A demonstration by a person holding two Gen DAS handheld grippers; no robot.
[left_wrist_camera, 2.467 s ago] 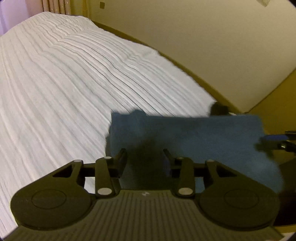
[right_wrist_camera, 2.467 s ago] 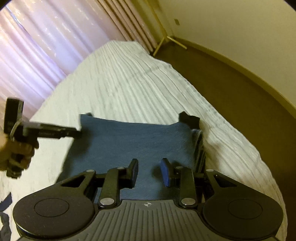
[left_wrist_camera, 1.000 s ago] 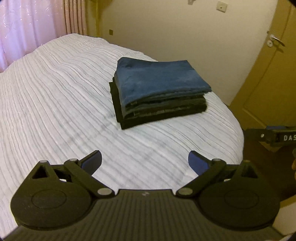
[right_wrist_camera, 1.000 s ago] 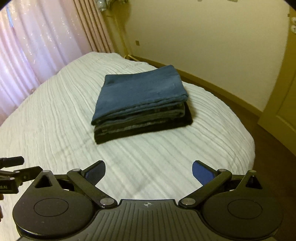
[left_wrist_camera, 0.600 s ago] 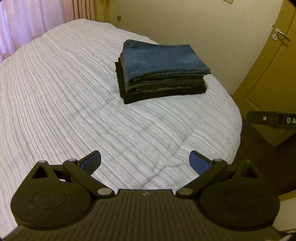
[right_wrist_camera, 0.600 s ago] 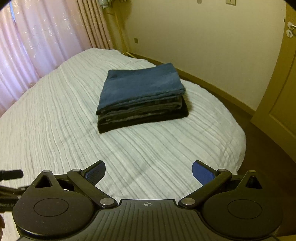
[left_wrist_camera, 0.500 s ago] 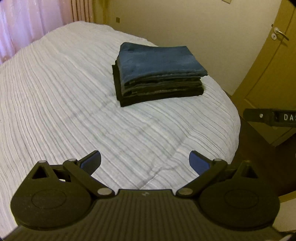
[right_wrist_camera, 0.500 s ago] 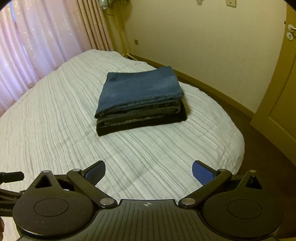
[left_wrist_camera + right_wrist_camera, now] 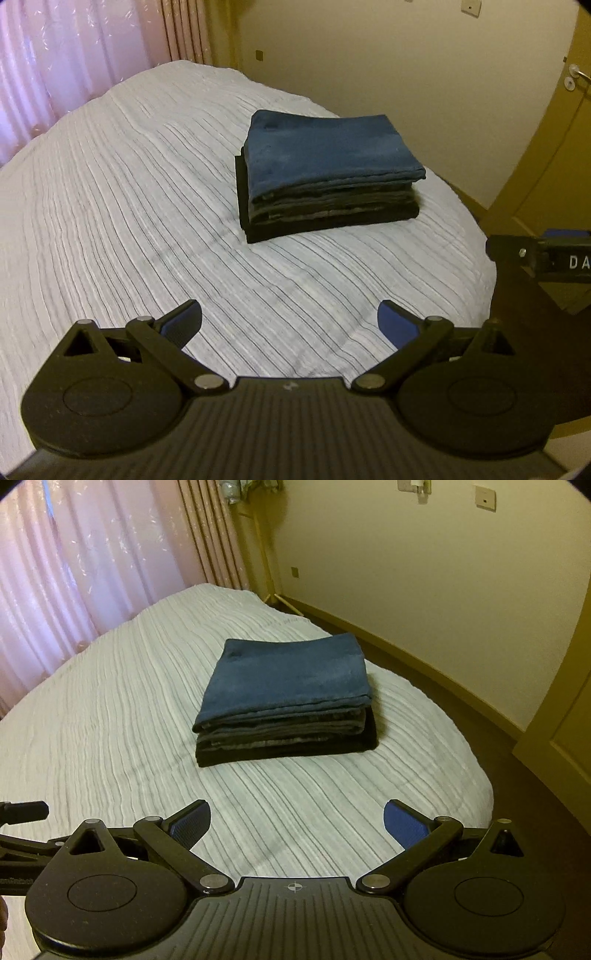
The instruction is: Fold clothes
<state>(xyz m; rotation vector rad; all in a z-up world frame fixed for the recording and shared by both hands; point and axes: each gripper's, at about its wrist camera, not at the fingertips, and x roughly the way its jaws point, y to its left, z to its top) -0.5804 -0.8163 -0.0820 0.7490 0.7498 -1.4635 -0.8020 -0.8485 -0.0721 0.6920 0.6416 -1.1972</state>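
Left wrist view first: the left gripper (image 9: 290,325) has its jaws spread wide, the blue pads (image 9: 397,326) far apart with nothing between them, and it hangs above the near part of the bed (image 9: 110,206), well short of any cloth. Right wrist view shows the same of the right gripper (image 9: 297,821): jaws wide, empty, held over bare bedspread. Each tool shows at the edge of the other's view, so the two sit side by side, facing the same way.

Beyond both, near the far right side of the white ribbed bedspread, lies the stack of folded clothes (image 9: 328,173). A blue piece (image 9: 288,675) is on top, grey layers sit under it, and a black piece (image 9: 288,751) is at the bottom, touching the bedspread. The edges line up fairly squarely, the black one jutting a little at the left side. No loose garment shows on the bed in either view.

By my judgement the fold in hand is finished, with the blue piece laid on the pile and both tools clear of it. The next move would call for finding another garment, if one remains outside these views, and spreading it flat on the open bedspread in front. Otherwise the task looks done. Pink curtains (image 9: 74,572) and a door (image 9: 554,129) frame the room.
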